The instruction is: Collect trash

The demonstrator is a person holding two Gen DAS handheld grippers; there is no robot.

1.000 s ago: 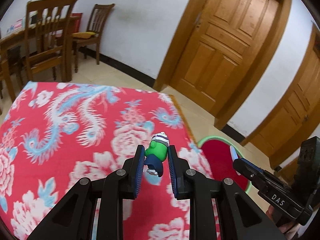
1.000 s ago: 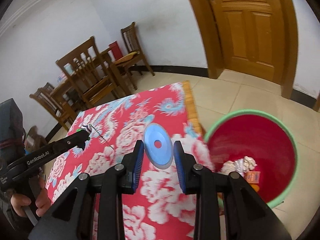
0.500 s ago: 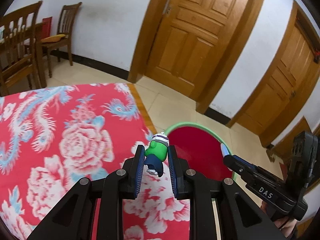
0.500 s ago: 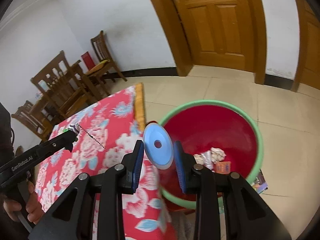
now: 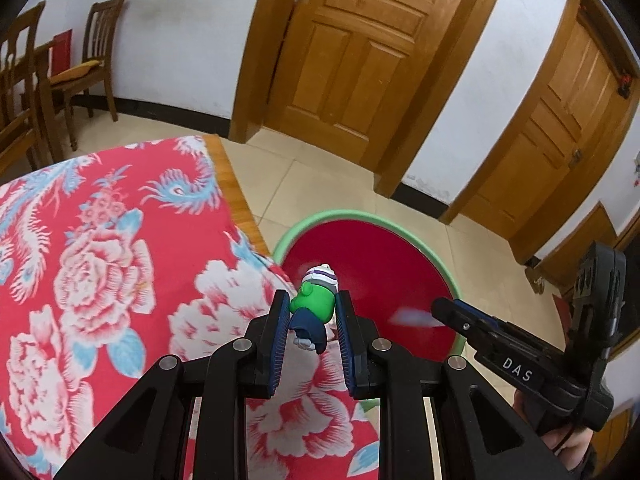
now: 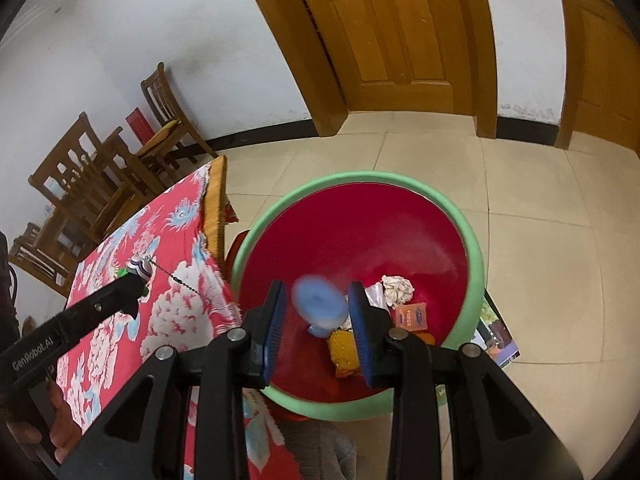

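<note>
falling blue disc (image 6: 320, 306) blurred between parted right fingers (image 6: 276, 322).

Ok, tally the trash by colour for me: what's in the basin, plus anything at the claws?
White, crumpled paper: 1
Silver, wrapper: 1
Orange, packet: 1
Yellow, lumpy piece: 1
Blue, blurred disc loose in the open right claw, over the basin: 1
Green, figurine gripped in the left claw: 1
Total: 6 that I can make out
</note>
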